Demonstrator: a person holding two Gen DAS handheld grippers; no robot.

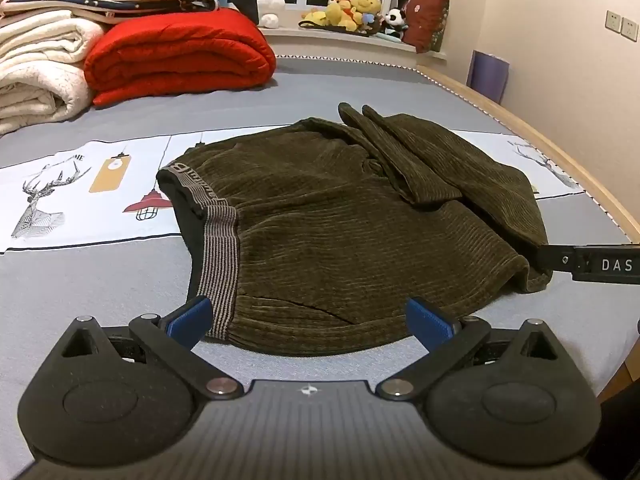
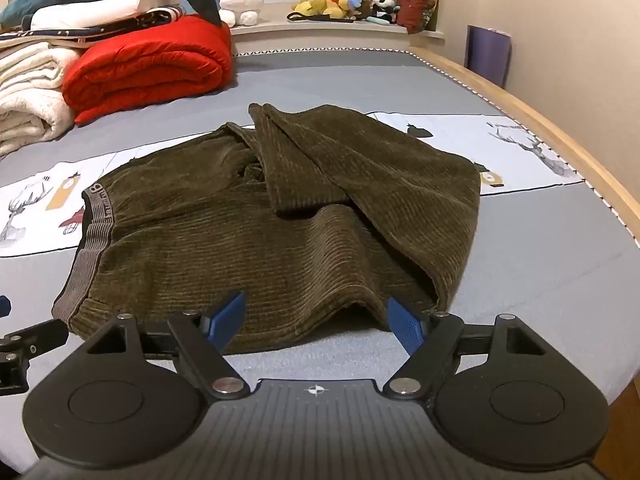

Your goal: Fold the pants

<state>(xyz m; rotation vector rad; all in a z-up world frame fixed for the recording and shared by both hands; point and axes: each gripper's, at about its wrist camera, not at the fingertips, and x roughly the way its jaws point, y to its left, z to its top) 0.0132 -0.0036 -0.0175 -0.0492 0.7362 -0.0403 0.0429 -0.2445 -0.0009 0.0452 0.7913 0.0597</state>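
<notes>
Pants (image 1: pixel 352 232) olive ribbed corduroy, striped elastic waistband (image 1: pixel 220 264), legs folded back, on bed (image 1: pixel 100 300) just ahead of both tools. Left gripper (image 1: pixel 310 320), right gripper (image 2: pixel 318 322): blue pads spread wide, holding nothing.

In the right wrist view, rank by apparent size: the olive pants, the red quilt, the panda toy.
1. Olive pants, largest, though nearness to the camera inflates them.
2. Red quilt, clearly smaller in frame but farther back.
3. Panda toy, smallest, on the window ledge.
</notes>
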